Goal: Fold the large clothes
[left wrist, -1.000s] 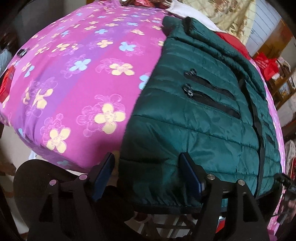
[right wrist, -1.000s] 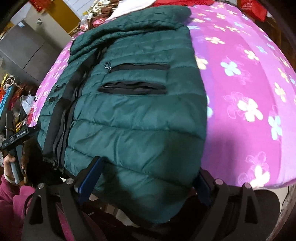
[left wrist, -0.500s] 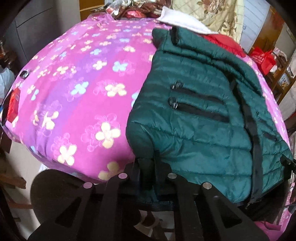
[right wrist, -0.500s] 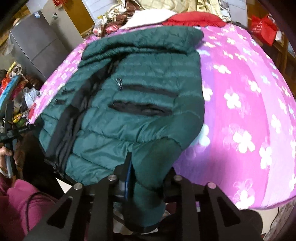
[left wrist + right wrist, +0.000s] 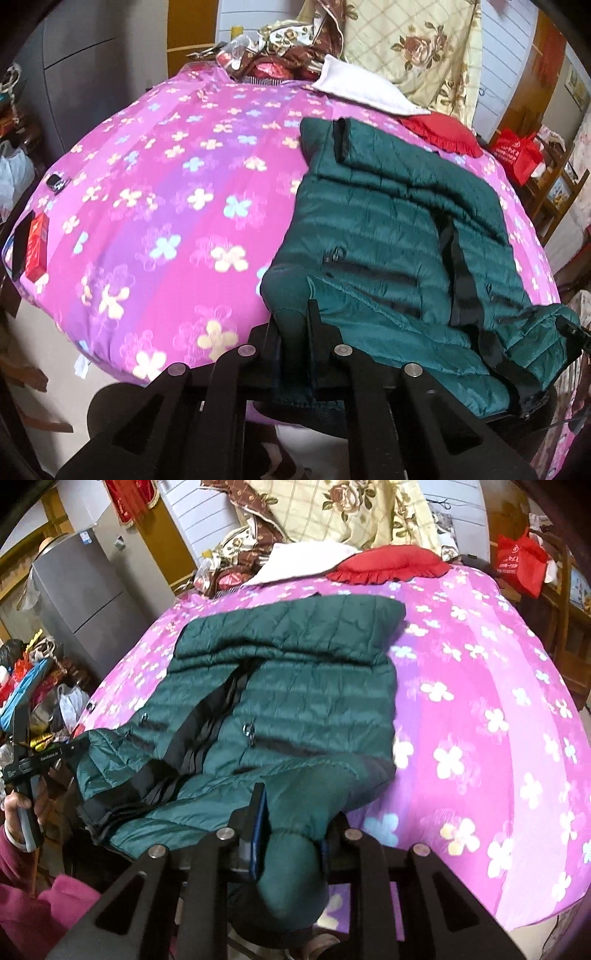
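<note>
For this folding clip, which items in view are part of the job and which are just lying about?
Part of the job:
green puffer jacket
left hand-held gripper, shut on its hem
right hand-held gripper, shut on its hem

Lying about:
red cushion
white pillow
red box
red bag

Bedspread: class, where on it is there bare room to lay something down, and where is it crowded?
Free: the flowered bedspread between the green jacket and the red box at its edge; also the strip beyond the jacket. Crowded: the head end, with white pillow, red cushion and heaped cloths.
</note>
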A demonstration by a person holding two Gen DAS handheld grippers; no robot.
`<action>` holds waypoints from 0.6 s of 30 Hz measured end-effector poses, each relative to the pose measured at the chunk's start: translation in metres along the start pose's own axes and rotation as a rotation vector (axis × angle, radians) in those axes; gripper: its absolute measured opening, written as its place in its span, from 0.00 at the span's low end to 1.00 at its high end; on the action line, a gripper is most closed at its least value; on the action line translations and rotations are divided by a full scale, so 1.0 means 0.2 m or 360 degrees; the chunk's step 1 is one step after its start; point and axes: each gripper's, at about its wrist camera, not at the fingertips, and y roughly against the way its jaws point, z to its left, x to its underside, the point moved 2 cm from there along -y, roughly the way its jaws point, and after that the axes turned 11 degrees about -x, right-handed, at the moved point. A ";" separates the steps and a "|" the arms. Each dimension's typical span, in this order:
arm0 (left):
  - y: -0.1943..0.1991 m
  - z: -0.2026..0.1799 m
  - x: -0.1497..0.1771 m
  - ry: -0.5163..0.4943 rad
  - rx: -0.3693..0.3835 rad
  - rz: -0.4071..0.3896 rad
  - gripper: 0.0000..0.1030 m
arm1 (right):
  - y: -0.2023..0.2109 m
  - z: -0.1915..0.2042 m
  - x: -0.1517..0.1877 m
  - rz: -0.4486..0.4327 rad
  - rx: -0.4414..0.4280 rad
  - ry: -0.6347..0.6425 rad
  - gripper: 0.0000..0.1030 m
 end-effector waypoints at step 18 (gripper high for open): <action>-0.07 -0.12 -0.33 0.0021 -0.0050 -0.0125 0.00 | -0.10 -0.09 -0.31 -0.0106 0.0133 -0.0023 0.23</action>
